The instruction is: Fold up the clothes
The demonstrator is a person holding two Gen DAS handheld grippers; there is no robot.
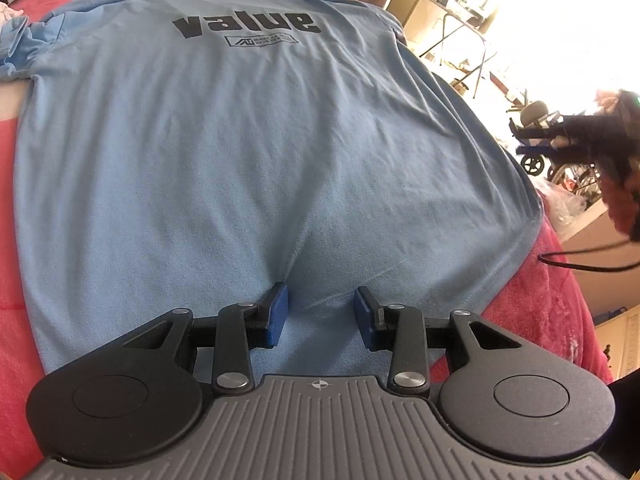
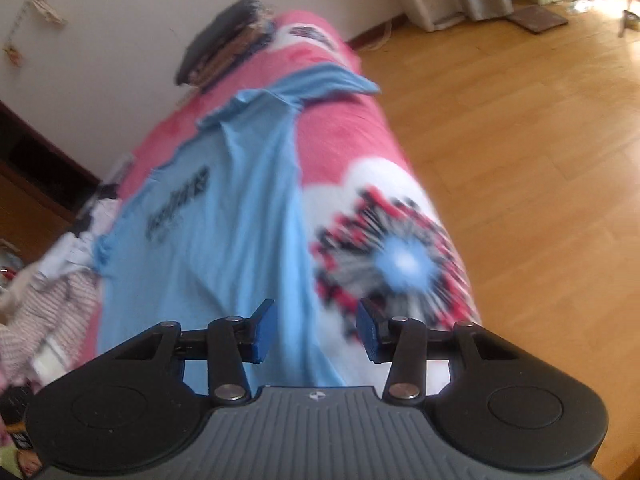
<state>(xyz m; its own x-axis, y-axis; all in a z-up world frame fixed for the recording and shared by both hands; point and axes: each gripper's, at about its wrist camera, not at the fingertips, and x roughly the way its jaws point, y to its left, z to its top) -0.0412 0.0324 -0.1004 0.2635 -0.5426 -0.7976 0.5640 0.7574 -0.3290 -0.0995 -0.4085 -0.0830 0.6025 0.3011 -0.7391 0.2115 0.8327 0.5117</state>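
Your left gripper (image 1: 322, 314) gapes wide over the blue t-shirt's (image 1: 240, 152) hem; your right gripper (image 2: 316, 330) gapes too, empty, its view blurred.

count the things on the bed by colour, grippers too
blue: 1, the t-shirt spread flat
pink: 1, the blanket under it
dark: 1, the folded pile at the far end of the bed
pale: 1, the heap of clothes beside the shirt; blurred, so pieces inside cannot be counted
black with blue pads: 2, left gripper and right gripper, both open
total: 6

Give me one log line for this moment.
blue T-shirt: flat on pink blanket | left tongs: open at hem | right tongs: open
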